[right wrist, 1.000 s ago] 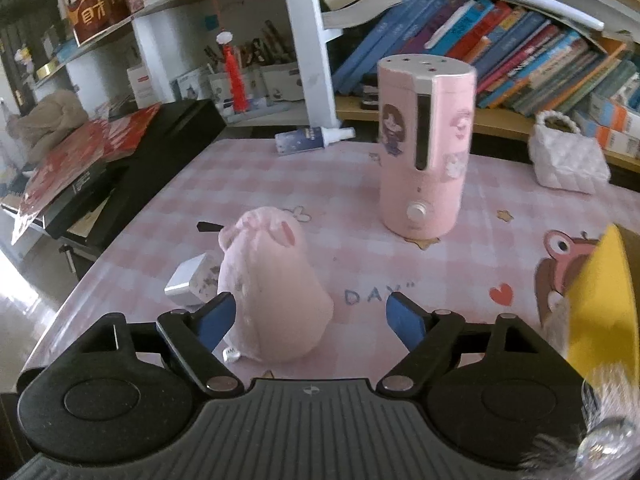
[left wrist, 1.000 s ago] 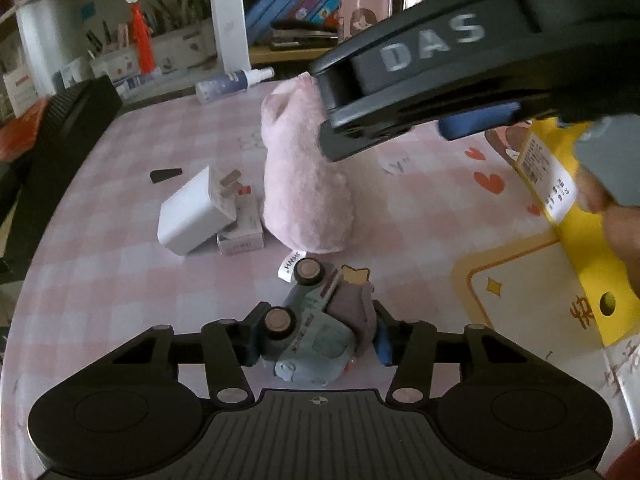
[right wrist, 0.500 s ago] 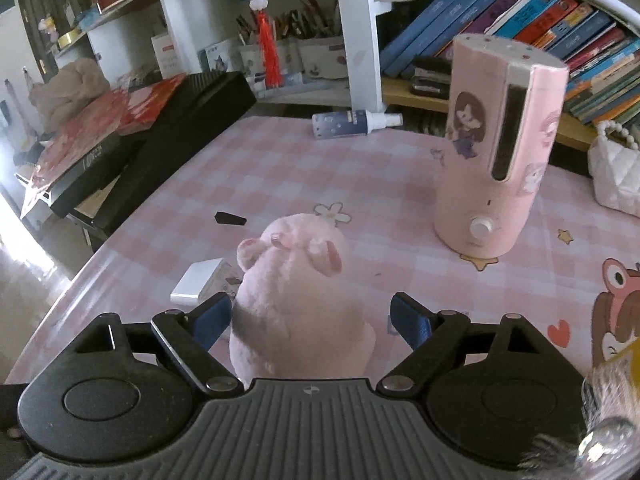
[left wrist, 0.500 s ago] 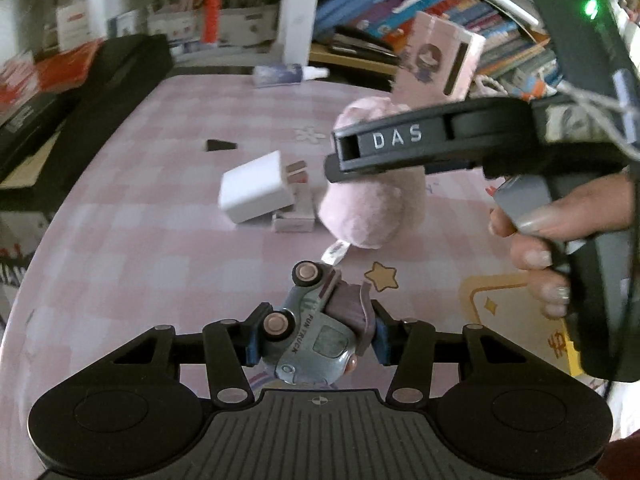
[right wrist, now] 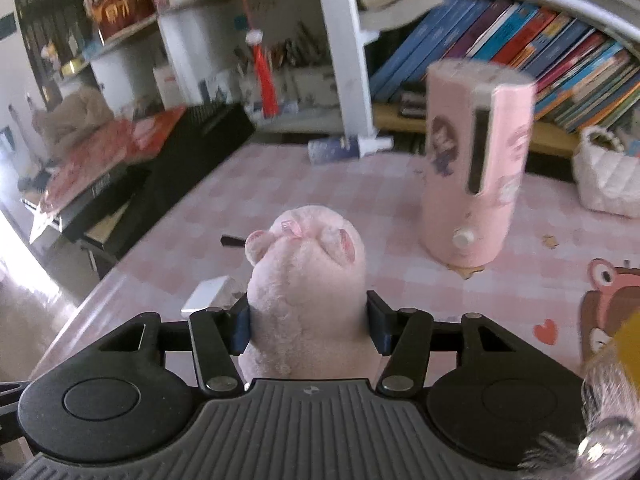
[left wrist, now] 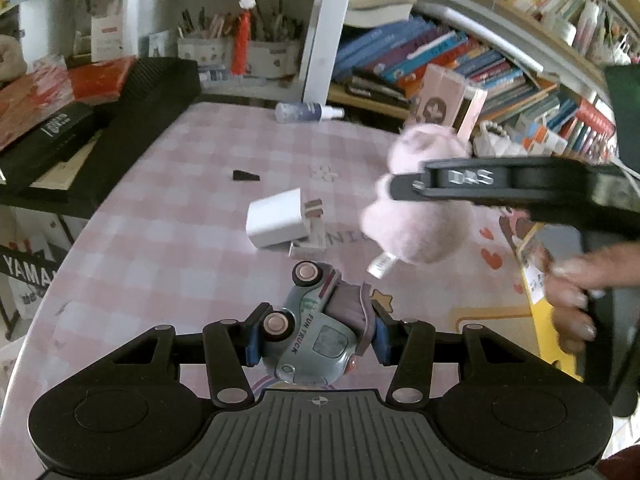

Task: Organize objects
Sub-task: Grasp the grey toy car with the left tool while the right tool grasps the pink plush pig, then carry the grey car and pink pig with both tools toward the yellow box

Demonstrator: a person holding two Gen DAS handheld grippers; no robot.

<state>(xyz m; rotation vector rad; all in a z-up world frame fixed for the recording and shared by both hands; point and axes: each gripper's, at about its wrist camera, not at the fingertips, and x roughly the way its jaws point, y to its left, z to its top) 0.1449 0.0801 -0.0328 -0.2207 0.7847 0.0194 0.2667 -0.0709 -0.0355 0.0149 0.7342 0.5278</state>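
Observation:
My left gripper [left wrist: 314, 338] is shut on a grey-blue toy truck [left wrist: 316, 336] with pink wheels, held above the pink checked table [left wrist: 168, 240]. My right gripper [right wrist: 308, 326] is shut on a pink plush pig [right wrist: 308, 280], gripping its body from both sides. In the left wrist view the plush pig [left wrist: 416, 224] hangs lifted off the table under the black right gripper body [left wrist: 500, 180], its white tag dangling.
A white charger plug [left wrist: 278, 224] lies on a small box mid-table, a small black piece [left wrist: 245, 176] beyond it. A tall pink humidifier [right wrist: 474, 160], a spray bottle [right wrist: 348, 146] and a white quilted bag [right wrist: 608, 184] stand further back. Black cases [left wrist: 120, 120] lie at left; bookshelves behind.
My right gripper has closed on the plush pig and lifted it off the table. My left gripper has risen with the toy truck still in it.

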